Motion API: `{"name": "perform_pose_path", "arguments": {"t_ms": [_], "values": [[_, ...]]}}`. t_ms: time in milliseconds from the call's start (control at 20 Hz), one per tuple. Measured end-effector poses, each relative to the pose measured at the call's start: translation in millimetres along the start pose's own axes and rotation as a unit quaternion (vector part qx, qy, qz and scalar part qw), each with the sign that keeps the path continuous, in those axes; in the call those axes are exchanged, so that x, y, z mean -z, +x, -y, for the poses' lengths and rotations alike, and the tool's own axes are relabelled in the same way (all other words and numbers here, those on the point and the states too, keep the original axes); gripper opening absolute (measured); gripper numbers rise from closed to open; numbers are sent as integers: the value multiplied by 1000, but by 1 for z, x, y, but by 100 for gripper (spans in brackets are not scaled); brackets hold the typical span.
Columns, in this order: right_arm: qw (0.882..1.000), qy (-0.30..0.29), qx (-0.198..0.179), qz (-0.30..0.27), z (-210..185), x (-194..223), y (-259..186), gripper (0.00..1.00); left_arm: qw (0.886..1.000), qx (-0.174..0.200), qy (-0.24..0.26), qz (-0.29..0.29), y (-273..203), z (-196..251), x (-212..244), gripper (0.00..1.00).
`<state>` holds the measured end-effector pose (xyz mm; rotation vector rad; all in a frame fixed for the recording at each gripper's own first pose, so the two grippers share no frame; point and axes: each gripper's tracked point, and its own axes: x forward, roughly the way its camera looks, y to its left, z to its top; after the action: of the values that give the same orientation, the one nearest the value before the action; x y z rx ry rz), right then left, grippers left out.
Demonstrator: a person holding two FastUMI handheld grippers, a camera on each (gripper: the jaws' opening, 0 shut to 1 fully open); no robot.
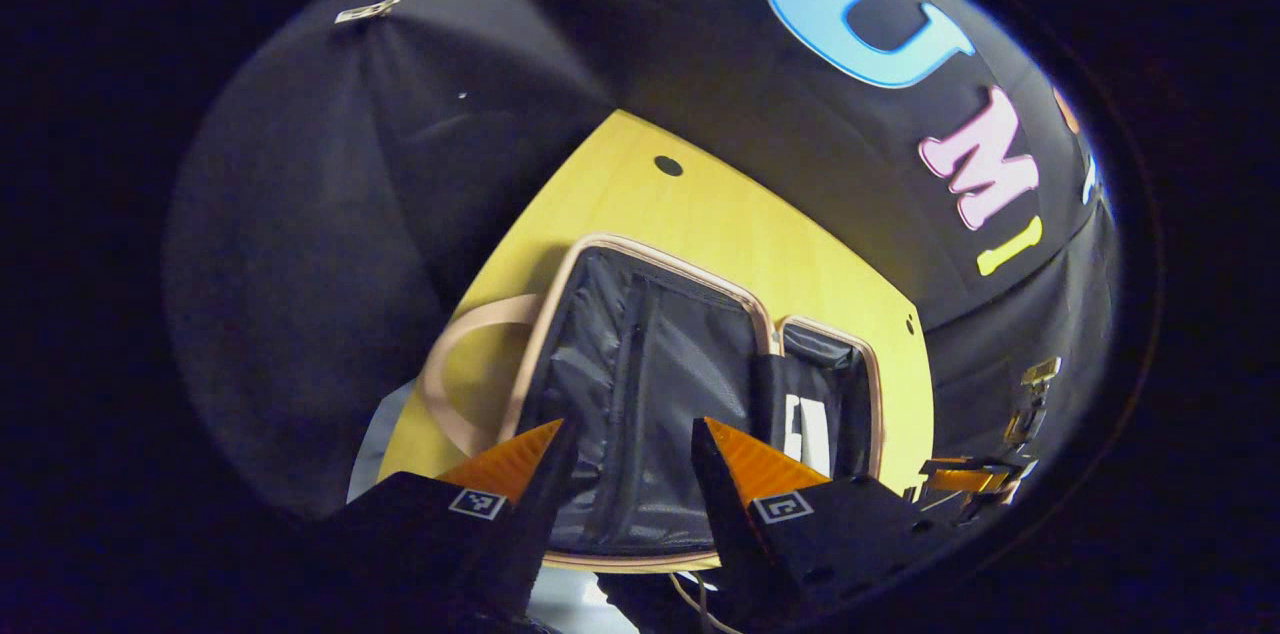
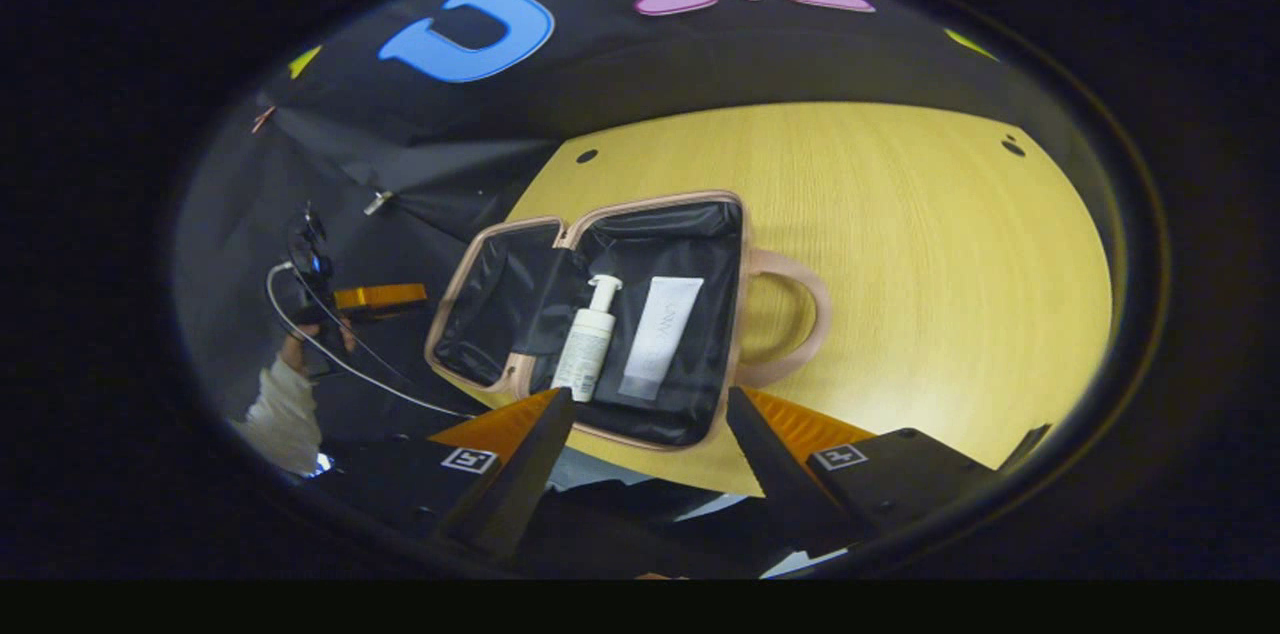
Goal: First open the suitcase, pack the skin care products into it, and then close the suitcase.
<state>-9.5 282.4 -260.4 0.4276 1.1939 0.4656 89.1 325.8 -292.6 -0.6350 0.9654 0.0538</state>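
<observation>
The right gripper (image 2: 650,414) hangs above the near edge of the suitcase (image 2: 600,314) with its two black, orange-faced fingers spread wide and nothing between them. The left gripper (image 1: 625,444) is likewise spread wide and empty, poised over the case's lined half. The suitcase lies open flat on the round, pale wood-grain table (image 2: 920,264); its shell is pinkish-beige with a curved loop handle (image 2: 800,324), and both halves are lined in crinkled black fabric. In the half next to the handle lie a white pump bottle (image 2: 587,339) and, just beside it, a flat white tube (image 2: 660,334), side by side. In the right gripper view the left gripper appears small at the far left, held by a hand in a white sleeve (image 2: 280,409); its fingers there are too dim to make out.
</observation>
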Motion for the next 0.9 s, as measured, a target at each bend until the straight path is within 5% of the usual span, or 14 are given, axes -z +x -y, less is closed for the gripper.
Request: {"name": "perform_pose_path", "arguments": {"t_ms": [150,400,900], "values": [[1000,25,5,14,8,-4,-5,97,998,-20,-62,7,4,-53,-21,75],[999,40,13,4,17,8,-8,97,993,-79,-87,-19,18,-117,-23,75],[997,66,24,-16,21,27,0,97,986,-135,-37,-95,59,-137,0,75]]}}
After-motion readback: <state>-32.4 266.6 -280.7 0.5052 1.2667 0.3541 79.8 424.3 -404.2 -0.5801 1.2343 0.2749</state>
